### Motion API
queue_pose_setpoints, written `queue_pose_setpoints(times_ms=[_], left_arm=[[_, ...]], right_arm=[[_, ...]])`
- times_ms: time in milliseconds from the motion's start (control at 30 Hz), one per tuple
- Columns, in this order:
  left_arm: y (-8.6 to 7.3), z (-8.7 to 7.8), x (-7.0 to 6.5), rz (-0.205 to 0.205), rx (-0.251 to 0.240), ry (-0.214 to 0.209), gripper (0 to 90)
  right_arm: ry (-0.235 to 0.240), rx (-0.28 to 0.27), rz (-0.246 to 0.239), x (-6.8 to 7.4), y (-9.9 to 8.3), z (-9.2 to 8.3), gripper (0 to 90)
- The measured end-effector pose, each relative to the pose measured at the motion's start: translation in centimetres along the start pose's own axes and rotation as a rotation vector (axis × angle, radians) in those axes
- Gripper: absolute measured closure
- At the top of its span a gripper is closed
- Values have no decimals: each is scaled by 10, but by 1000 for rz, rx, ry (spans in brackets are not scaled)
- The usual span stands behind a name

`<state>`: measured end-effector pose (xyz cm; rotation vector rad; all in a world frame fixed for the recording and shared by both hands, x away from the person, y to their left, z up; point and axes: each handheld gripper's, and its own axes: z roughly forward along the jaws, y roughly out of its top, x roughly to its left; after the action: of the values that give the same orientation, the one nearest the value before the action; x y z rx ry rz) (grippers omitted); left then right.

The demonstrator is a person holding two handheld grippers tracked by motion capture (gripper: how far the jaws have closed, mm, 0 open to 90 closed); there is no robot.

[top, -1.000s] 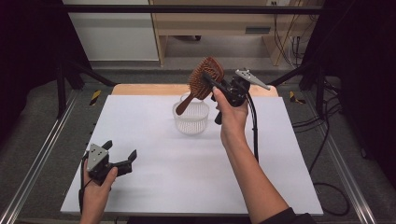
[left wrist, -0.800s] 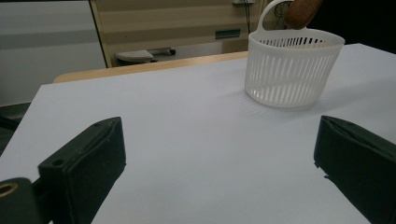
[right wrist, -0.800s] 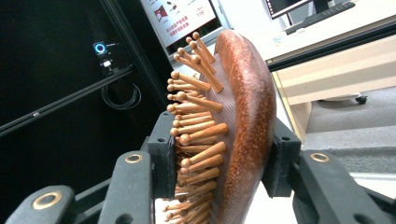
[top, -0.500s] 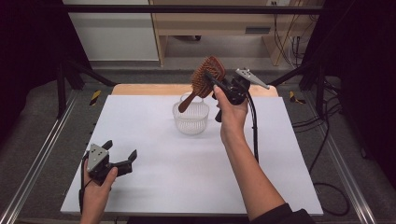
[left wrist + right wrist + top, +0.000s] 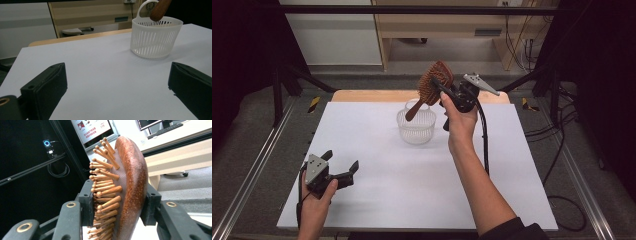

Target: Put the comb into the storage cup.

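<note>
The right gripper is clenched on the head of a wooden hairbrush, one jaw against the bristle pins, the other against the smooth back, and holds it in the air just above the white slotted basket at the far middle of the tabletop. The brush's long axis runs on a slant: head up and to the far right, handle pointing down and to the near left, its tip hanging at the basket's rim.

The likeliest trouble is the grip itself. The pins give little flat bearing, so the brush could pivot or slip between the jaws. If the handle tip catches the rim on the way down, the light basket could tip or slide. The left gripper rests released at the near left, well apart, so nothing steadies the basket.
</note>
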<state>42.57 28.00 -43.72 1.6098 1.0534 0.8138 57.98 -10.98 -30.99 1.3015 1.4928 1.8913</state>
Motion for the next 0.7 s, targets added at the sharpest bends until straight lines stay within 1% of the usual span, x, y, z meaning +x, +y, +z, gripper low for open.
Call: queue_pose_setpoints(times_ms=[333,700], left_arm=[[0,0,0,3,2,-4,23],[0,0,0,7,3,-5,24]], right_arm=[[-10,-2,-3,-3,0,1,548],[-22,4,-19,-5,-3,2,545]])
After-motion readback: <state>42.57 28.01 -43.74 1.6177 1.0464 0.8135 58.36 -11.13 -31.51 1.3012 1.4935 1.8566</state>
